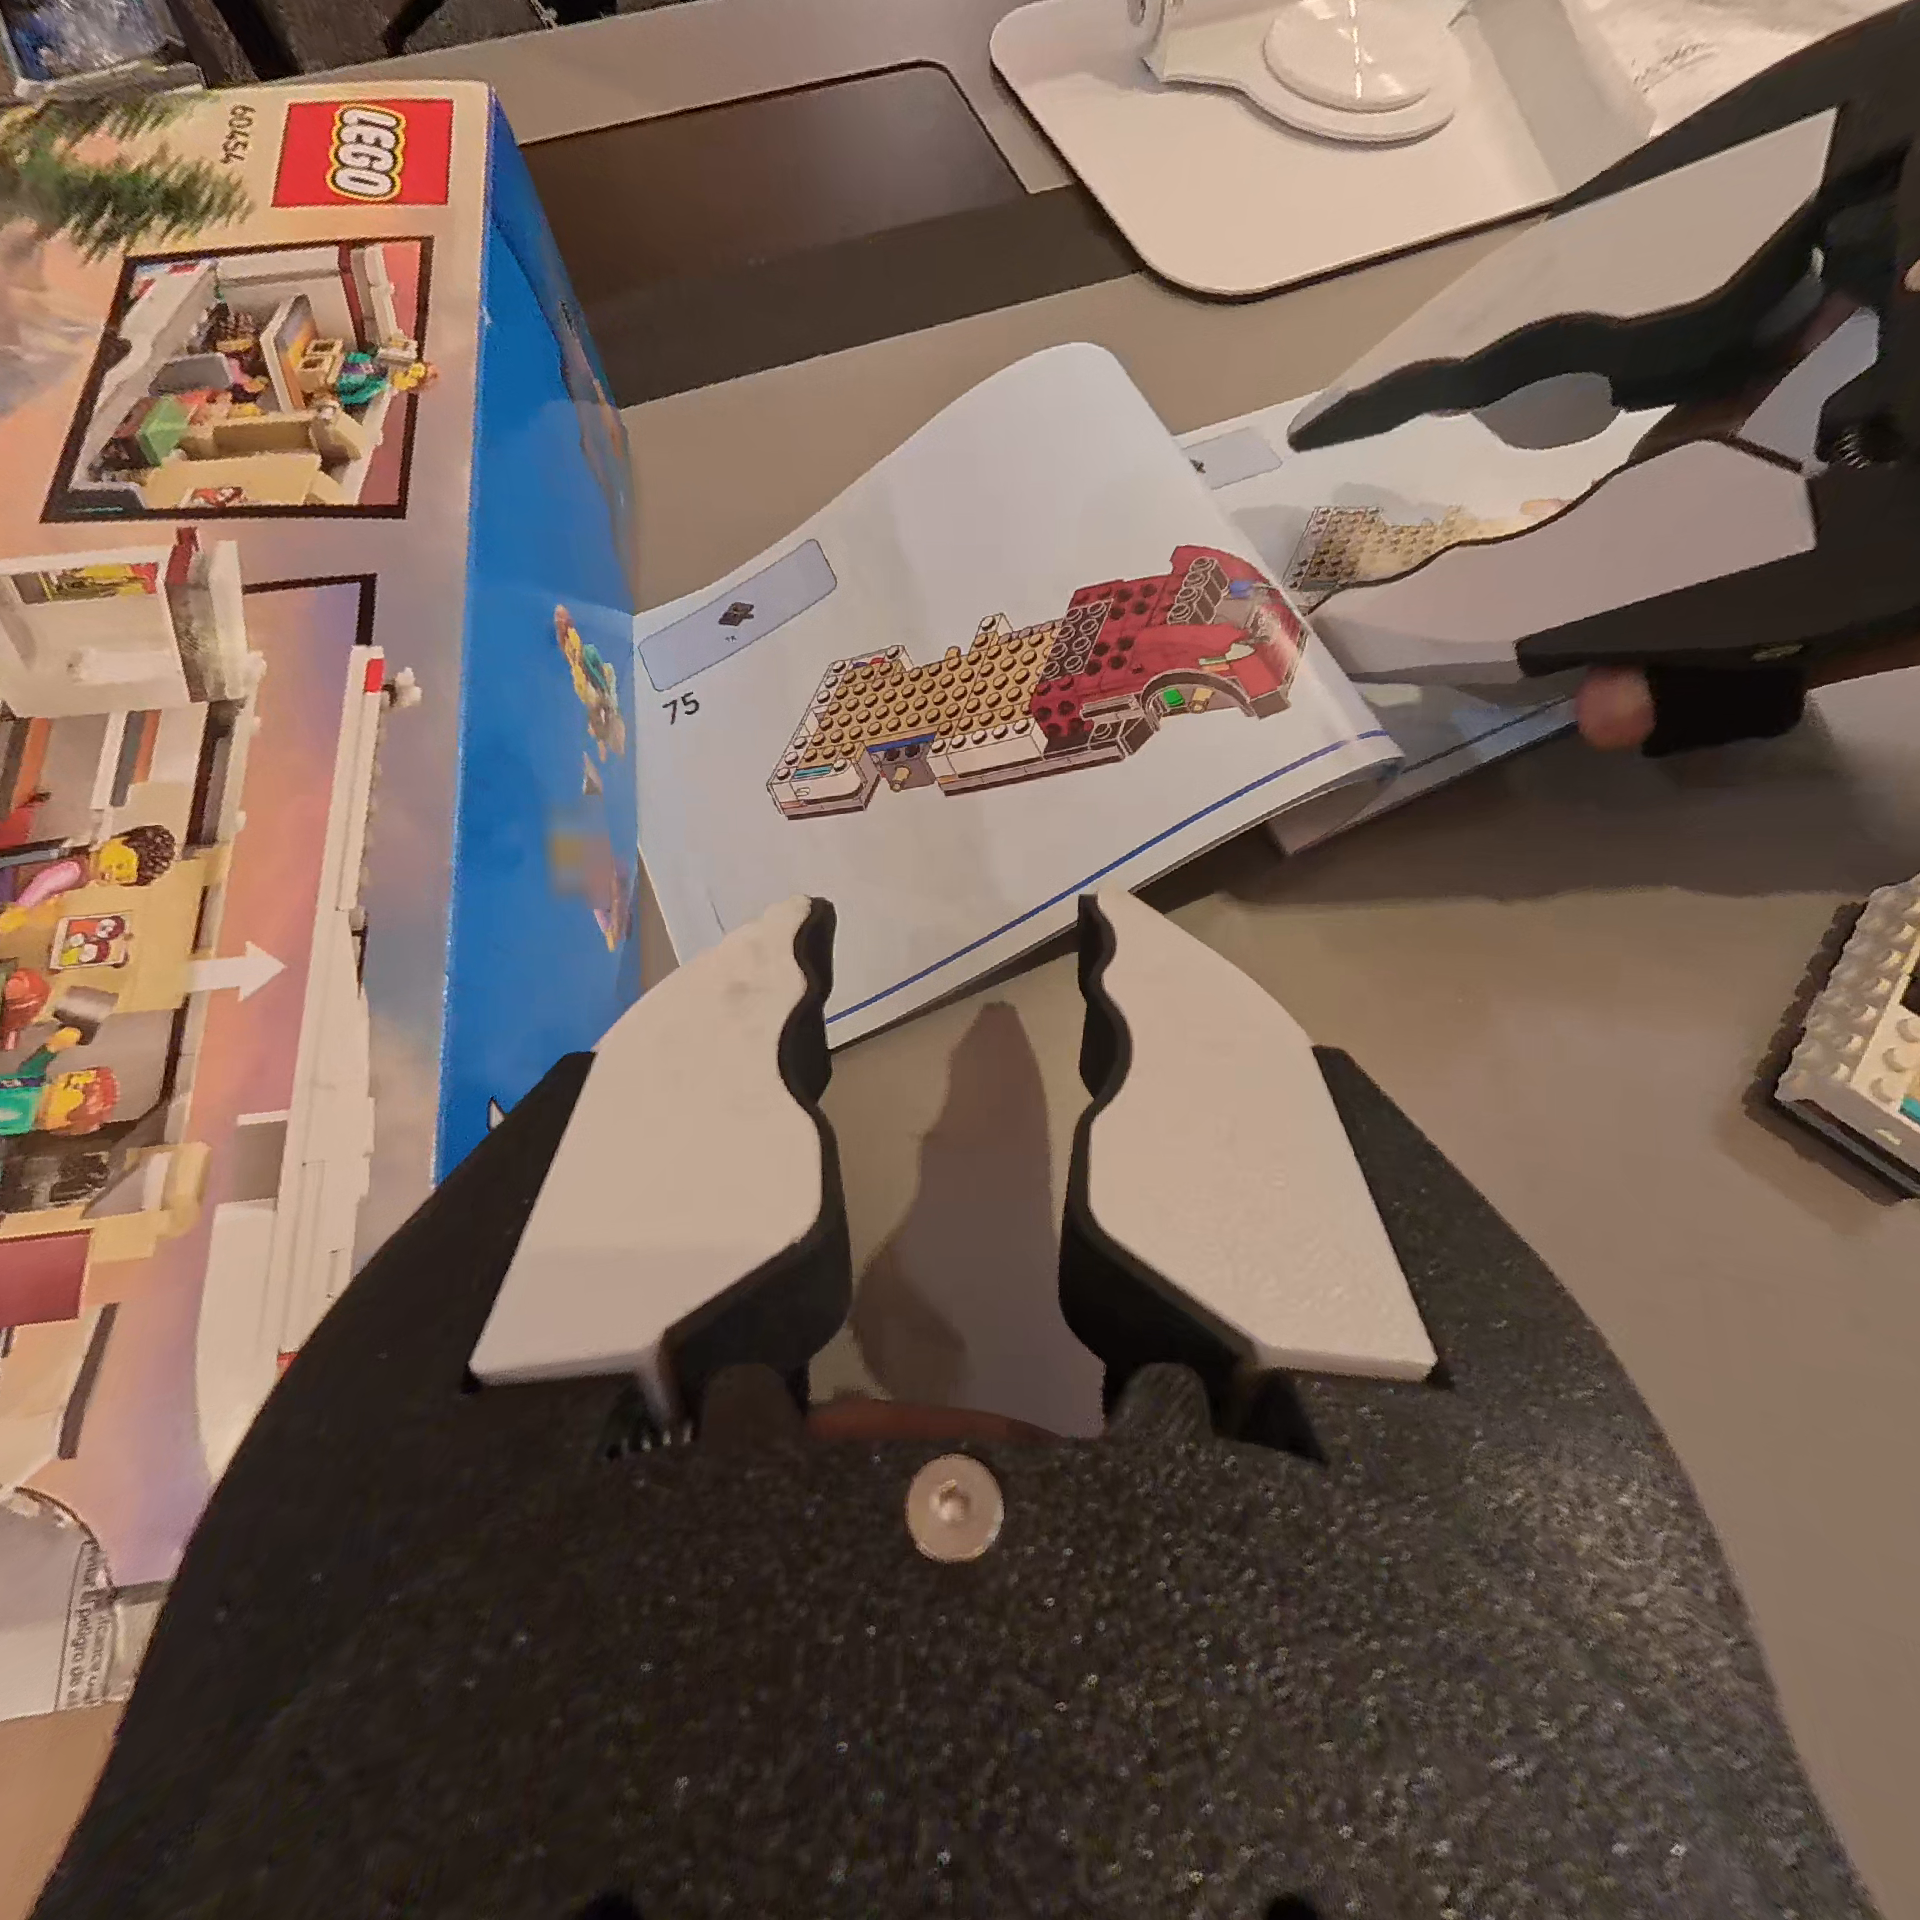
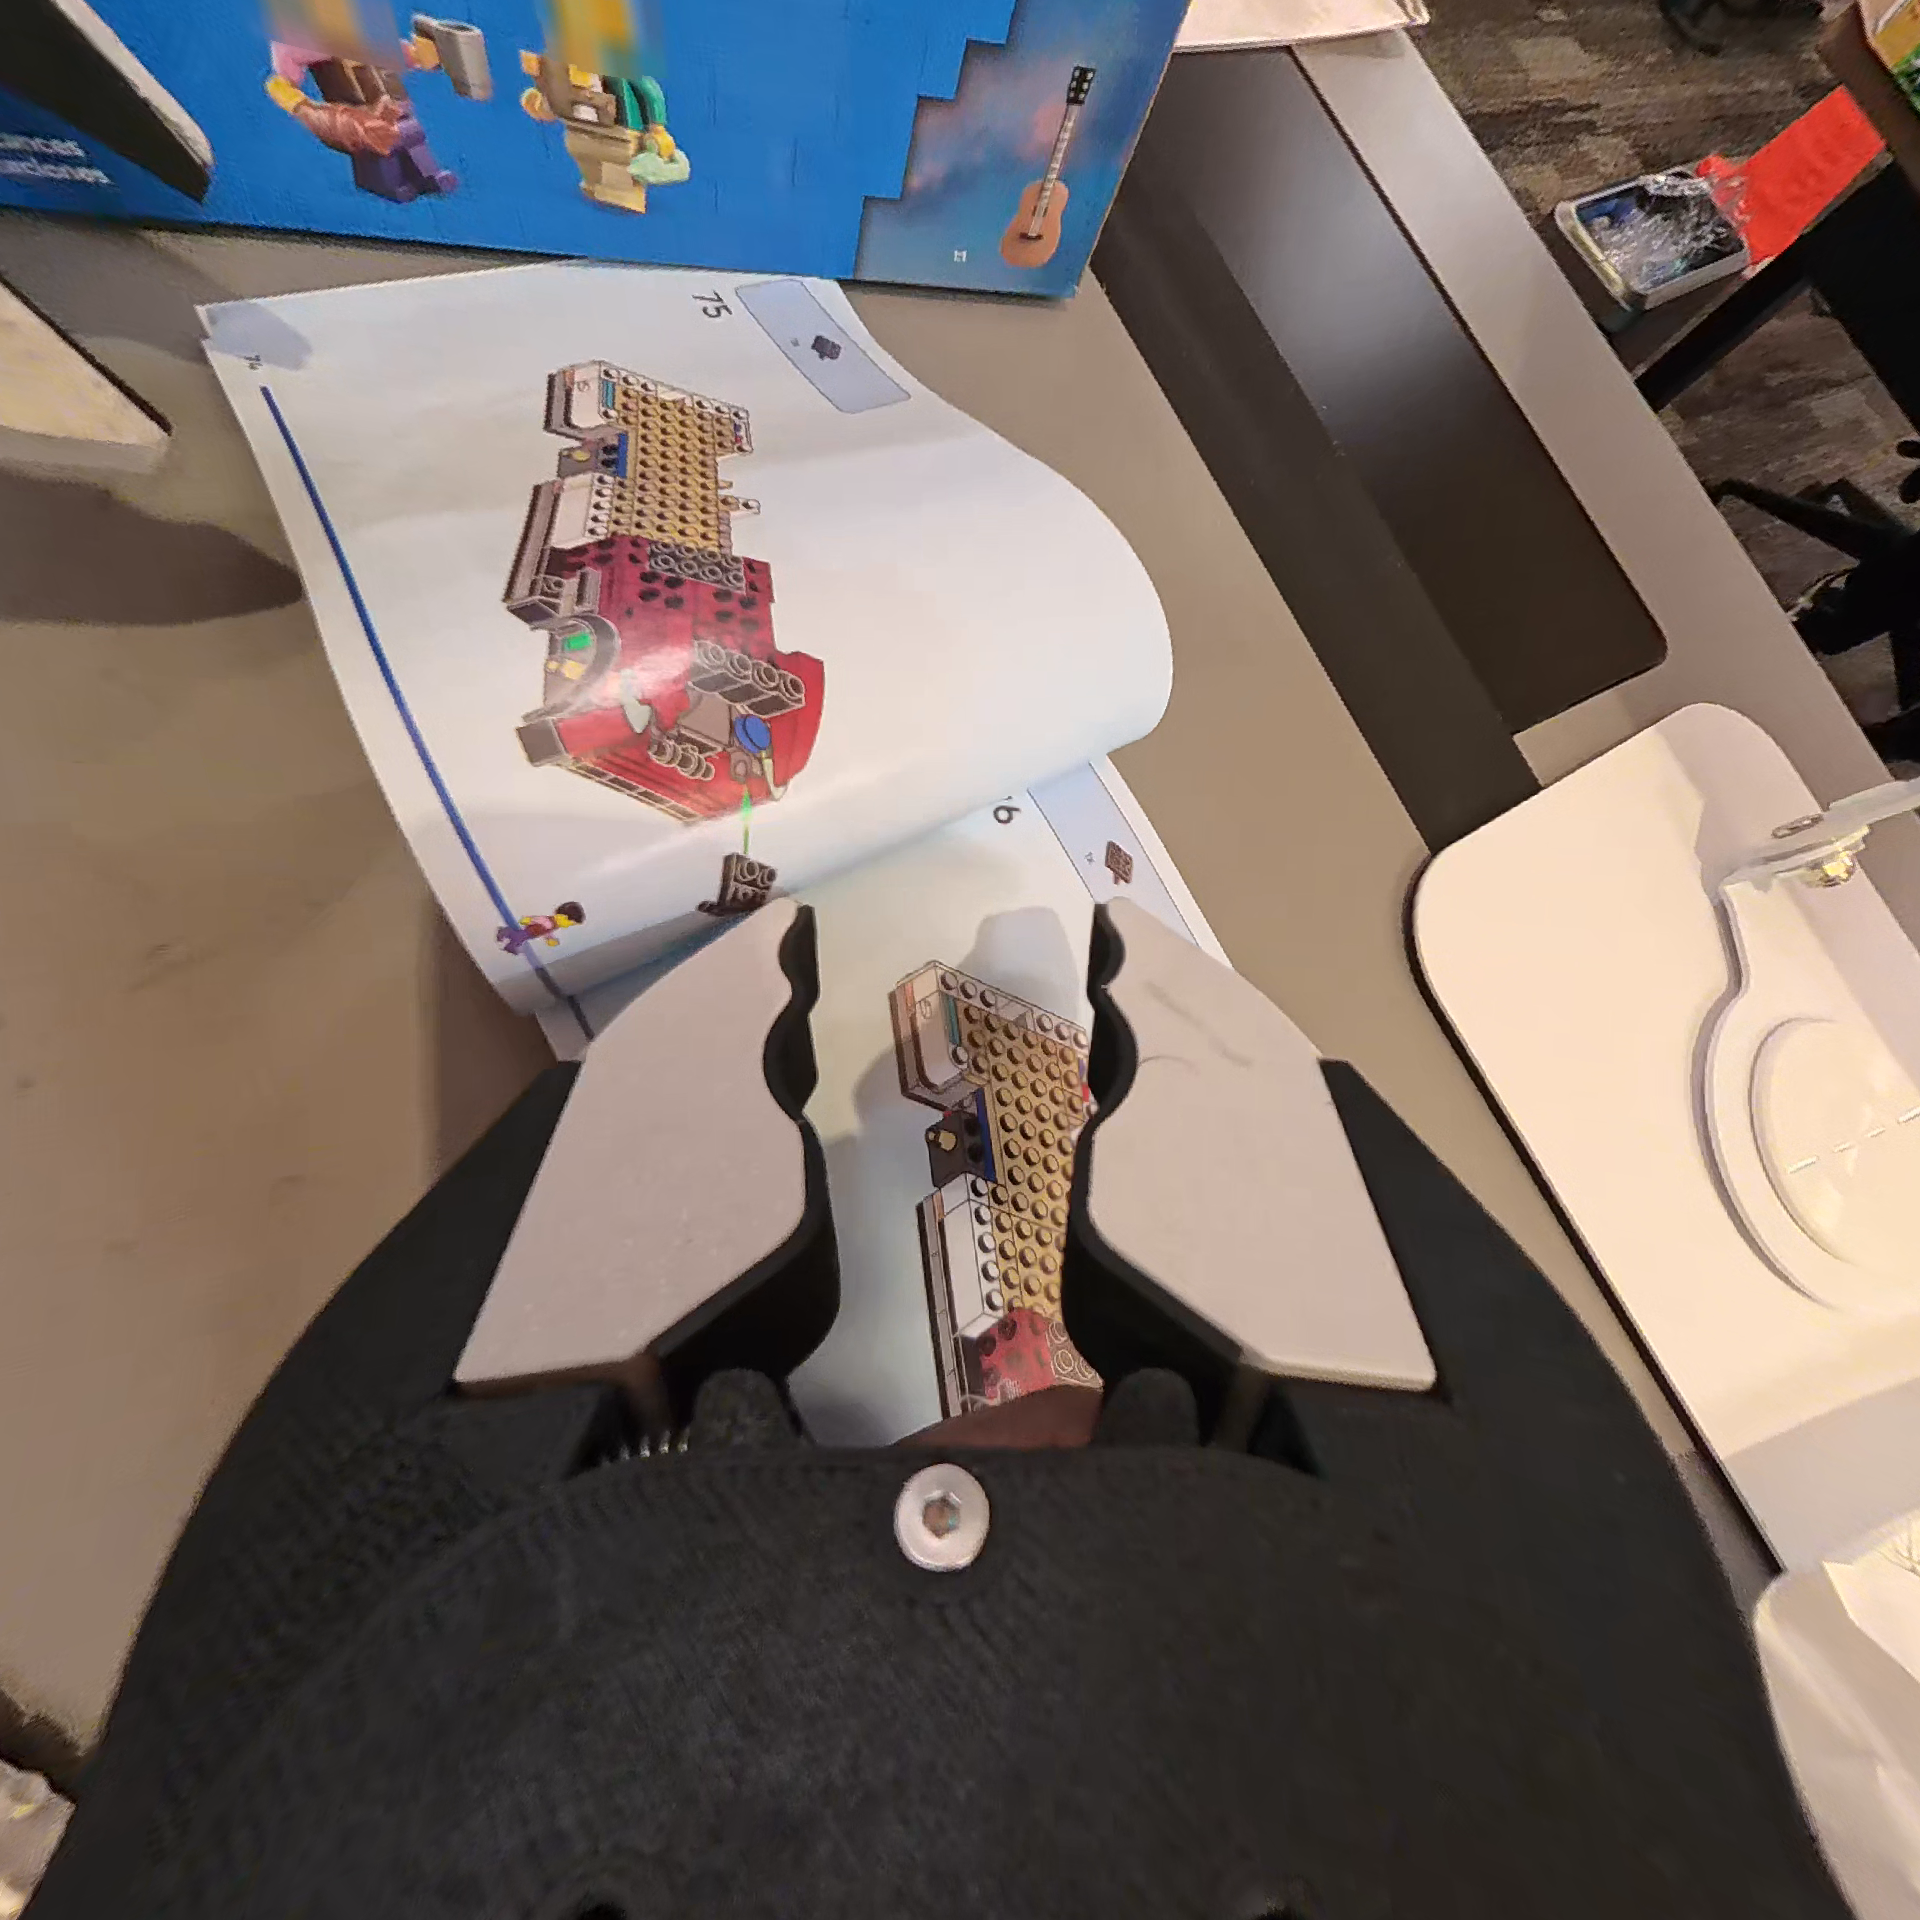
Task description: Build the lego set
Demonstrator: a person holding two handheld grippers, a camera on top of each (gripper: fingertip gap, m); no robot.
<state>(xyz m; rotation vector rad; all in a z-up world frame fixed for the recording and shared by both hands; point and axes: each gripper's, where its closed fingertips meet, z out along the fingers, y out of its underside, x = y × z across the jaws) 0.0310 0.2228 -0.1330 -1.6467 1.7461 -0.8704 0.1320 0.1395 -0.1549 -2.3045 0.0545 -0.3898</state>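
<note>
Now both grippers hang spread and bare over the open booklet (image 2: 883, 582): left gripper (image 1: 956, 914) at its near edge beside the toy box (image 1: 312, 623), right gripper (image 2: 951, 920) above the lower page.

Booklet (image 2: 935, 582): pale blue pages, tan and red studded model print. Box (image 1: 540, 520): blue side. Worktop (image 1: 1455, 1039): grey-beige. Board (image 2: 1621, 1039): white.

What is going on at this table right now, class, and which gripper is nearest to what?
A person holds two grippers over an open instruction booklet lying on a grey table beside a blue toy box. The right gripper hangs open over the booklet's nearer page, gripping nothing. The left gripper hangs open at the booklet's edge, also holding nothing. A partly built brick model sits at the side.
</note>
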